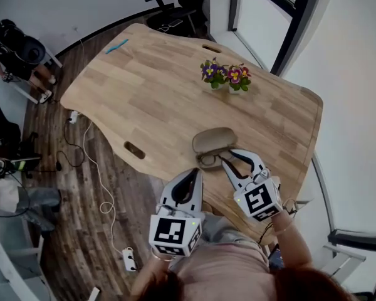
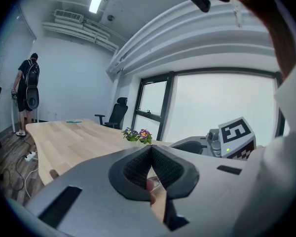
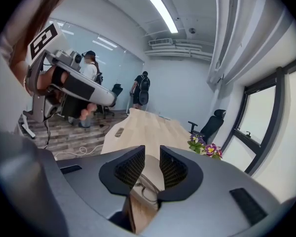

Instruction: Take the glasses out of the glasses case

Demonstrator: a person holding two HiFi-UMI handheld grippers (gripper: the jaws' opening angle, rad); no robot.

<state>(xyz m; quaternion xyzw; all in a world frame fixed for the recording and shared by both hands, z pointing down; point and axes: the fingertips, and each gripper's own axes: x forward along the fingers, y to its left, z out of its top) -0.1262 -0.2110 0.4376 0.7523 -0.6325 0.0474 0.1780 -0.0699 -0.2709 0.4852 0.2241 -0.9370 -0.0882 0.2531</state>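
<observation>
A tan glasses case (image 1: 213,141) lies open near the table's front edge, lid tipped back. The glasses (image 1: 208,160) rest in its lower half. My right gripper (image 1: 232,157) is open just right of the case, its jaws spread beside the glasses. In the right gripper view the glasses (image 3: 144,186) and the case lid (image 3: 151,168) show through the gap of the right gripper (image 3: 152,164). My left gripper (image 1: 196,173) is shut and holds nothing, hovering off the table's edge just below the case. In the left gripper view the left gripper (image 2: 151,152) has its pads touching.
A small pot of purple and pink flowers (image 1: 225,77) stands behind the case. A blue pen (image 1: 117,46) lies at the far left corner of the wooden table (image 1: 150,99). An office chair (image 1: 172,11) is beyond it. Cables and a power strip (image 1: 130,259) lie on the floor; people stand at left.
</observation>
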